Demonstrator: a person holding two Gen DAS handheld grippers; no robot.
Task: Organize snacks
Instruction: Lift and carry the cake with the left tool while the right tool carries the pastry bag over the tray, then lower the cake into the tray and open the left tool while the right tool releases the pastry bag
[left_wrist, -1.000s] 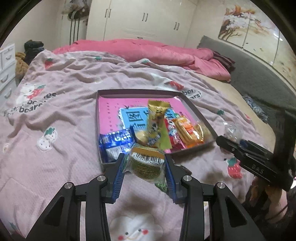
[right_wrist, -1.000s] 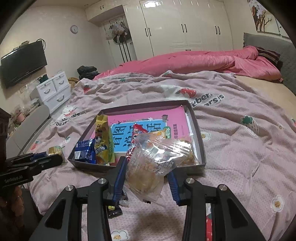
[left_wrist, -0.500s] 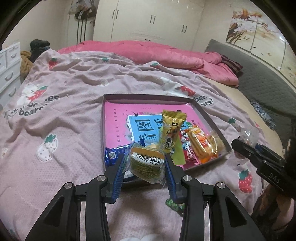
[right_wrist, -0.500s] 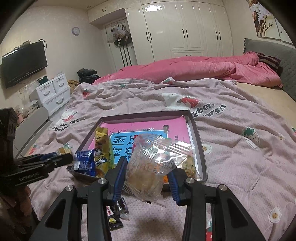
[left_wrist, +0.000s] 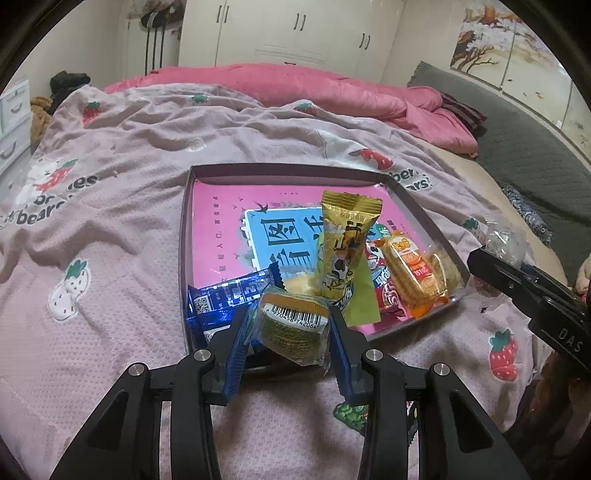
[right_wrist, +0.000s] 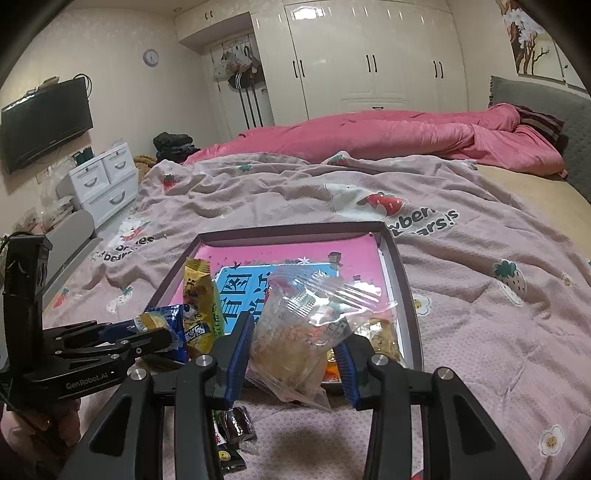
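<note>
A shallow dark tray (left_wrist: 284, 170) with a pink and blue book inside lies on the bed. It holds a yellow packet (left_wrist: 345, 247), a blue packet (left_wrist: 229, 297), an orange cracker pack (left_wrist: 410, 273) and red wrappers. My left gripper (left_wrist: 291, 332) is shut on a round green snack pack with a barcode (left_wrist: 293, 325), over the tray's near edge. My right gripper (right_wrist: 295, 350) is shut on a clear bag of snacks (right_wrist: 306, 328), over the near edge of the tray (right_wrist: 400, 273). The left gripper also shows in the right wrist view (right_wrist: 110, 339).
The bed has a pink strawberry-print blanket (left_wrist: 110, 221) and a pink quilt (right_wrist: 388, 136) at the back. Dark small snack packets (right_wrist: 232, 432) lie on the blanket below my right gripper, and a green one (left_wrist: 351, 413) under my left. White drawers (right_wrist: 103, 181) stand at left.
Both grippers have moved forward toward the tray with their packs still held; the left one now hangs over the tray's near edge. The tray's contents have not moved.
</note>
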